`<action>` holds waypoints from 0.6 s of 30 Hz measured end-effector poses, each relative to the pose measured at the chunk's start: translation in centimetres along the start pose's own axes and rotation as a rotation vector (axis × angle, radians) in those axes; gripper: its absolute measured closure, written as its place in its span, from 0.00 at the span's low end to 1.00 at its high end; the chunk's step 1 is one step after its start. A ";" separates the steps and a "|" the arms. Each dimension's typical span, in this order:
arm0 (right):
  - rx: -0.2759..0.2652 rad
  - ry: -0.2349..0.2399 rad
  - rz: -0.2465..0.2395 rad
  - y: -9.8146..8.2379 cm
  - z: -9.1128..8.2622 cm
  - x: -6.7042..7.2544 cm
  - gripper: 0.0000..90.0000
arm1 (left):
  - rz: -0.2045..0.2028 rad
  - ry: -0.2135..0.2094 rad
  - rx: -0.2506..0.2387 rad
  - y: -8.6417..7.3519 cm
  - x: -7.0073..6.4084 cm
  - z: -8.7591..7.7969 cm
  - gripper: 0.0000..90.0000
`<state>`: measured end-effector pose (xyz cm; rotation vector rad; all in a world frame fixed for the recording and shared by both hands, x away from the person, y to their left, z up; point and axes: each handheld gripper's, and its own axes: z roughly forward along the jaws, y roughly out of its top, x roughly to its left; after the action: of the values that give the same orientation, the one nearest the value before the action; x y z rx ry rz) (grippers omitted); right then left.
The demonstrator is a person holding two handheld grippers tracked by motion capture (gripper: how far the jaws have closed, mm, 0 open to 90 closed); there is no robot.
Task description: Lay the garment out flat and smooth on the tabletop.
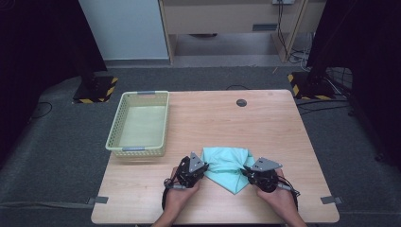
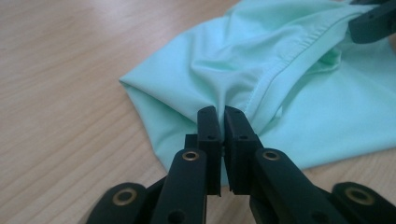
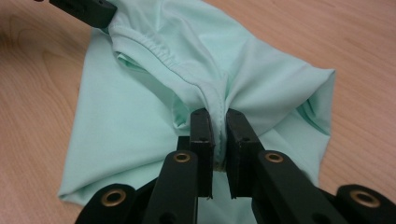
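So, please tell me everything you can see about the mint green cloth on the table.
The mint green cloth is a thin, smooth, slightly shiny fabric with a stitched hem. It lies crumpled and partly folded on the wooden table, near the front edge and to the right of the basket. The left gripper pinches its hem on one side, and the right gripper pinches a gathered edge on the other.

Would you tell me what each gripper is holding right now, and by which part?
Both hold the mint-green cloth: the left gripper pinches a gathered fold beside its stitched hem, the right gripper pinches the hem itself.
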<state>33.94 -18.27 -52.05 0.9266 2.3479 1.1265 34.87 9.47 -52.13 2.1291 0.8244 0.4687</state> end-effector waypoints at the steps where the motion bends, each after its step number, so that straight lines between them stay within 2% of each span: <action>1: 0.014 0.005 0.002 -0.1 0.0 0.1 0.92 | 0.003 -0.003 0.007 -0.1 -0.1 0.0 0.96; 7: 0.059 0.022 0.004 -0.6 -0.5 0.6 0.92 | 0.025 -0.032 0.036 -0.6 -0.8 -0.7 0.96; 8: 0.071 0.041 0.005 -0.9 -1.0 0.9 0.92 | 0.036 -0.047 0.037 -0.8 -1.2 -1.4 0.96; 11: 0.060 0.058 0.002 -0.9 -2.0 1.3 0.92 | 0.041 -0.057 0.011 -0.6 -1.5 -2.5 0.96; 18: 0.015 0.062 0.001 -0.2 -3.0 1.6 0.93 | 0.038 -0.054 -0.038 0.2 -1.7 -3.6 0.96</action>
<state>30.98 -18.94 -50.47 0.9110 2.4088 1.1557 31.69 10.15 -49.89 2.1159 0.7405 0.4408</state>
